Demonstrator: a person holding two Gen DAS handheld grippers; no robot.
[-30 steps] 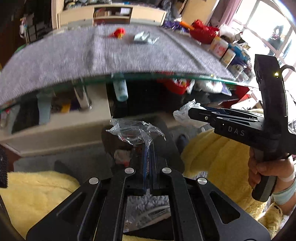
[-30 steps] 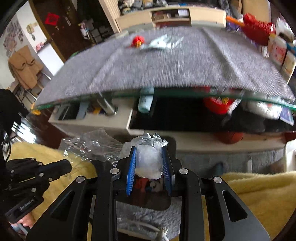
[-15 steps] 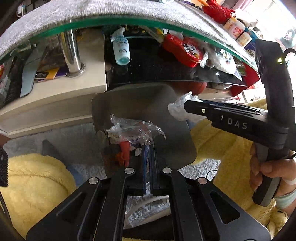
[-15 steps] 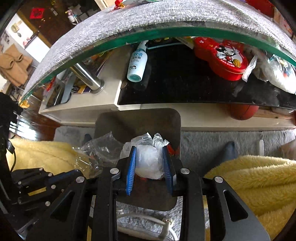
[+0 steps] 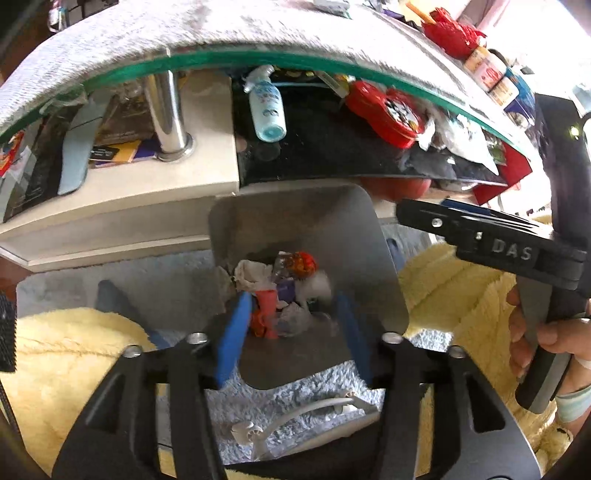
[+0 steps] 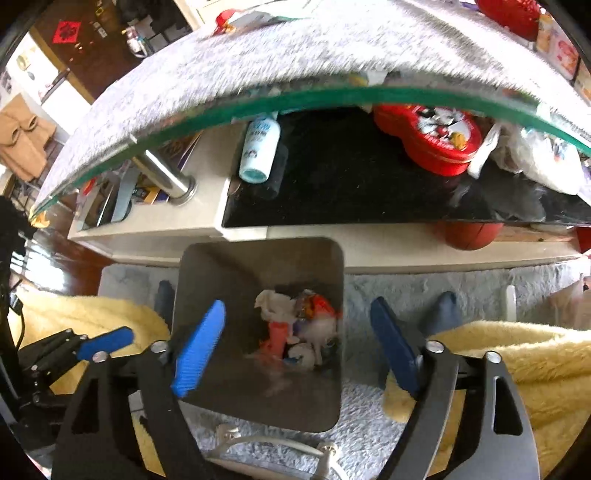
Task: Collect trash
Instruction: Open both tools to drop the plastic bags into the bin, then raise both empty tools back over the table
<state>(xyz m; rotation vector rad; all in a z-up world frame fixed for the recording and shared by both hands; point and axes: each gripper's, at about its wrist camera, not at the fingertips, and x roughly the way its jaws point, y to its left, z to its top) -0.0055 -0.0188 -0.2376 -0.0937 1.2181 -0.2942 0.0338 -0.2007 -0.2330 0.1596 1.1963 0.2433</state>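
Observation:
A grey metal trash bin (image 5: 362,236) stands on the carpet below the glass table; it also shows in the right wrist view (image 6: 221,280). Crumpled wrappers and plastic trash (image 5: 284,291) lie at its bottom, seen also in the right wrist view (image 6: 299,328). My left gripper (image 5: 291,332) is open and empty above the bin. My right gripper (image 6: 299,339) is open and empty above the bin too. The right gripper's side (image 5: 480,236) shows at the right of the left wrist view. More wrappers (image 6: 255,14) lie on the far tabletop.
A glass table with a grey cloth (image 5: 184,40) overhangs a lower shelf holding a spray bottle (image 5: 266,110) and a red tin (image 6: 436,136). Yellow fleece (image 5: 66,362) lies on both sides. A white cable (image 5: 295,417) lies on the carpet.
Both grippers tilted down over the bin and opened. The clear plastic from the left and the white plastic wad from the right dropped into the bin.

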